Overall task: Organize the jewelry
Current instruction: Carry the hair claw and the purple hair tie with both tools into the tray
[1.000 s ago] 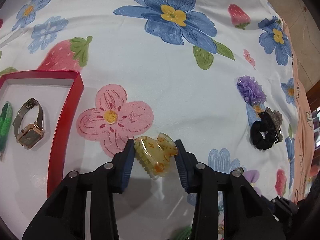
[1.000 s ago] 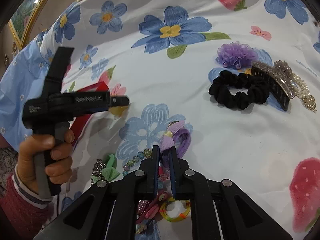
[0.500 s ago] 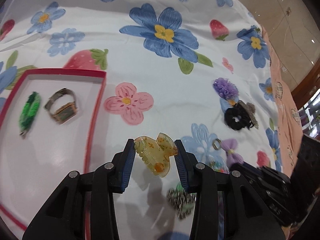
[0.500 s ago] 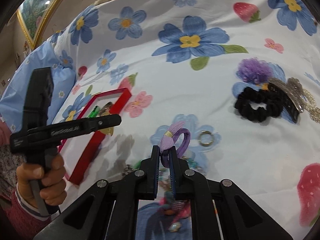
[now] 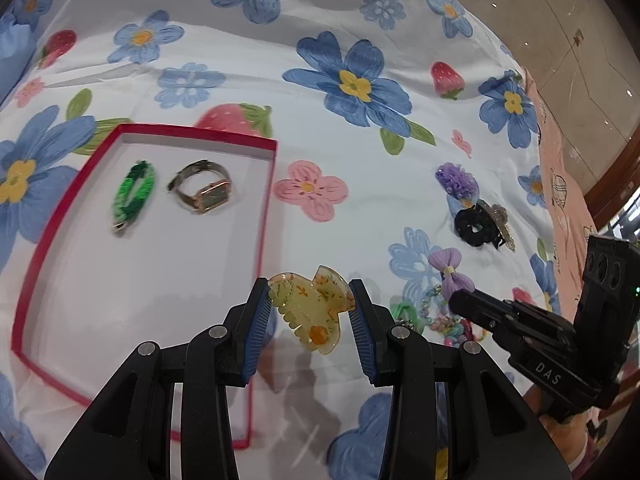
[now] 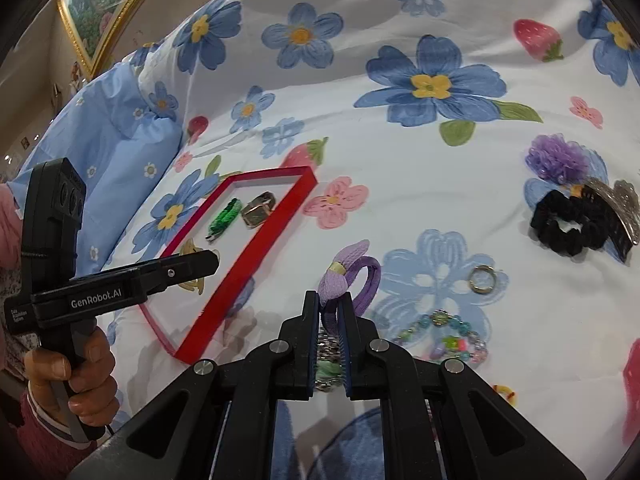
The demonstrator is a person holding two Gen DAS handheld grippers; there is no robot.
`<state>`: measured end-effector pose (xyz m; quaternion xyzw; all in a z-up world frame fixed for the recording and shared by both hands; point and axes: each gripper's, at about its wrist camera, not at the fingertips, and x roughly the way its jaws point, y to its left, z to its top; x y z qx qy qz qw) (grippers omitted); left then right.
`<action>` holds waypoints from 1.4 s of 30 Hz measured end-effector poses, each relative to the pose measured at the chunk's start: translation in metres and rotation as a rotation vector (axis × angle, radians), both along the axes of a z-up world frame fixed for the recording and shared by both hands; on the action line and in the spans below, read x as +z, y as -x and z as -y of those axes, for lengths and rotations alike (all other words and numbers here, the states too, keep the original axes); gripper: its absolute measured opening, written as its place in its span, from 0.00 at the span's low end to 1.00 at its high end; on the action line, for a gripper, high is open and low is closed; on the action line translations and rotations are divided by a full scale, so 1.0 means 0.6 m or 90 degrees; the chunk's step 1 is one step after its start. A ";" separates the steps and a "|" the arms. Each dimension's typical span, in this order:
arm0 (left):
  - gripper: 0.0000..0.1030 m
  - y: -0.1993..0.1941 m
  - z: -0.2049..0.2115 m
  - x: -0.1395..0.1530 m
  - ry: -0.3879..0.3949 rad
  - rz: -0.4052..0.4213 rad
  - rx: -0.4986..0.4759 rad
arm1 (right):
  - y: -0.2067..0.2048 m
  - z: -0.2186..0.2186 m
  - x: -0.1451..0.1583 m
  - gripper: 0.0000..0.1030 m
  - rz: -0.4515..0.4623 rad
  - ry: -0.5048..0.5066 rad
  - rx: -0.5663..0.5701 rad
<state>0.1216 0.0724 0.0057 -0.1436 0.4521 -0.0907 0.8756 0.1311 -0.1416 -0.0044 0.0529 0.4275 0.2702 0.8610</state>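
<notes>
1. Our left gripper [image 5: 310, 312] pinches the translucent yellow flowered claw clip [image 5: 310, 310], bottom centre, beside the shallow red-rimmed box [image 5: 264, 236]; we should lower it onto bare white floor.
2. Our right gripper [image 6: 329, 334], nearly closed, grips the lilac bow hair tie [image 6: 352, 276]; let it wait its turn.

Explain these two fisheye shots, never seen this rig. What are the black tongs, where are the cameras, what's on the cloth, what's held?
There is no robot here. A person holds a handheld two-finger gripper in each hand, and each carries a fisheye camera looking forward along its fingers. One picture comes from the left gripper, the other from the right gripper; each view also catches the other tool from the side.

The surface is a flowered cloth. On it sits a shallow red box holding a green bracelet and a watch. Loose on the cloth are a black scrunchie, a purple pom-pom, a small ring and a heap of beaded pieces.

The left gripper is shut on a yellow hair claw near the box's edge. The right gripper is shut on a purple bow hair tie.
</notes>
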 end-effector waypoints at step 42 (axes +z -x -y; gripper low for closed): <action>0.36 -0.068 -0.222 -0.059 -0.072 -0.038 0.088 | -0.110 -0.306 -0.039 0.09 -0.027 0.054 0.189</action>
